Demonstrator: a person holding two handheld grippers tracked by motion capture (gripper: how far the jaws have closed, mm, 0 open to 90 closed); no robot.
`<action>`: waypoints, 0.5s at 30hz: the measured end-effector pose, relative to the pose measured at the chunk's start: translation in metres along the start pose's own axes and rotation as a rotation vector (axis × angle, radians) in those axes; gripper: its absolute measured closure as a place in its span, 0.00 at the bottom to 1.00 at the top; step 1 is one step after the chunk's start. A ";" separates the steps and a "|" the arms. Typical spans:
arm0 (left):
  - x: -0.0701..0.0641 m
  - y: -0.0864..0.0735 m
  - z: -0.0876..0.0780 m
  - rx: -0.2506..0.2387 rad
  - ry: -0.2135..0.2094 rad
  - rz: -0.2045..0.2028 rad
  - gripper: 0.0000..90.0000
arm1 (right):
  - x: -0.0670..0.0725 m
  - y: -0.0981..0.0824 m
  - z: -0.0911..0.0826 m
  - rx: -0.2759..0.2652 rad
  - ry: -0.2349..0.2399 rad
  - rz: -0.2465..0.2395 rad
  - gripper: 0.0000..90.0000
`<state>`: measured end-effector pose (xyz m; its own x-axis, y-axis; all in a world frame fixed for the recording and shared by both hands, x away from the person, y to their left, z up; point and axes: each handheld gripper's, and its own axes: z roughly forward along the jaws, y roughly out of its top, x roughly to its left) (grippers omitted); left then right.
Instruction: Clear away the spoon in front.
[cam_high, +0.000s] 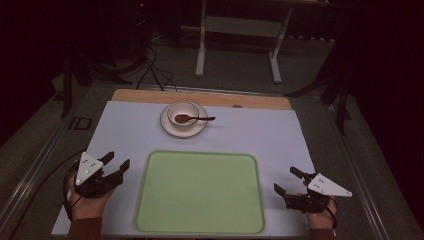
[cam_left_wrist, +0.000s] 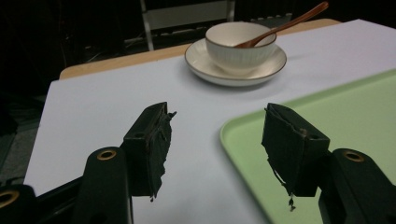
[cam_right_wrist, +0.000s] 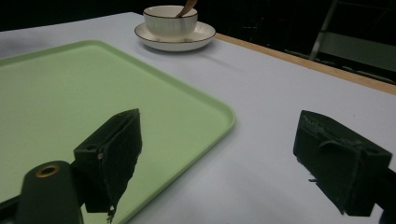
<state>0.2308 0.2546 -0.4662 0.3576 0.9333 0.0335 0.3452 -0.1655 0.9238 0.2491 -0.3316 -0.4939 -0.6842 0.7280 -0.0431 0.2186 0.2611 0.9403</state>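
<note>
From the high view, my left gripper (cam_high: 117, 161) sits just off the left edge of the green tray (cam_high: 200, 192), jaws spread wide with nothing between them. My right gripper (cam_high: 287, 180) sits off the tray's right edge, also spread and empty. The tray lies between my hands on the white sheet (cam_high: 125, 130), with bare sheet on both sides of it and a broad bare band between its far edge and the saucer (cam_high: 167, 125). The bowl (cam_high: 183, 114) stands on that saucer near the far wooden edge of the table (cam_high: 260, 102), well apart from both grippers. The brown spoon (cam_high: 192, 118) rests in the bowl, its long axis running across the table, bowl-end inside and handle pointing to the right over the rim.

In the left gripper view, my two black jaws stand apart over the sheet and the tray's (cam_left_wrist: 327, 116) near-left corner. Here the spoon (cam_left_wrist: 285, 25) shows what the overhead hides: its handle tilts upward, clear of the saucer (cam_left_wrist: 201, 63). The bowl's (cam_left_wrist: 240, 46) ribbed side is visible too.

In the right gripper view, my jaws gape over the tray's (cam_right_wrist: 93, 93) rounded right corner and open sheet. The bowl (cam_right_wrist: 168, 22) and saucer (cam_right_wrist: 187, 42) sit far beyond, and just the spoon's (cam_right_wrist: 187, 7) handle tip peeks above the rim.
</note>
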 end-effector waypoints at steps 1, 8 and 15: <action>-0.001 0.002 0.001 -0.003 -0.003 0.001 0.46 | 0.000 0.000 0.000 0.000 -0.001 0.000 0.17; -0.003 0.016 0.013 0.003 -0.036 0.004 0.49 | -0.001 0.000 -0.001 -0.003 -0.001 0.003 0.17; -0.008 0.032 0.025 0.001 -0.057 0.027 0.50 | -0.001 0.000 -0.001 -0.004 -0.001 0.007 0.17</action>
<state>0.2605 0.2343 -0.4463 0.4154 0.9089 0.0365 0.3353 -0.1903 0.9227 0.2489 -0.3326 -0.4936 -0.6818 0.7306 -0.0371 0.2203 0.2534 0.9420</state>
